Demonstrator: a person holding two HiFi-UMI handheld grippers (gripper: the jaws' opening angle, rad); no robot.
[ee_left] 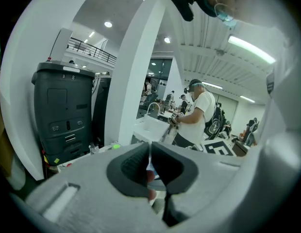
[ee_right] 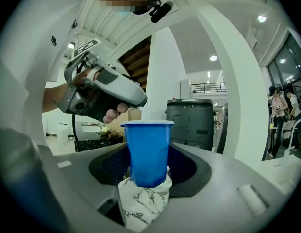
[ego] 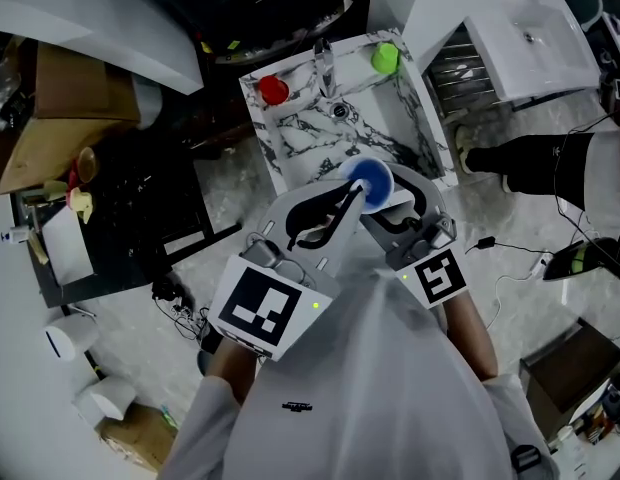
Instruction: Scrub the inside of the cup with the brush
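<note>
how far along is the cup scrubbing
Done: the right tool grips the blue plastic cup, held over the marble sink. In hand: the left tool is closed on what looks like a thin white brush handle. Left: the scrubbing itself; no brush shows at the cup's rim.

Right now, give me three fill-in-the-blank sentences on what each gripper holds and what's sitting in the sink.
The right gripper is shut on a ___ cup.
The left gripper is shut on the thin handle of the ___.
In the head view, the marble sink holds a ___ object at its left and a green object at its right.
Missing words: blue; brush; red.
</note>
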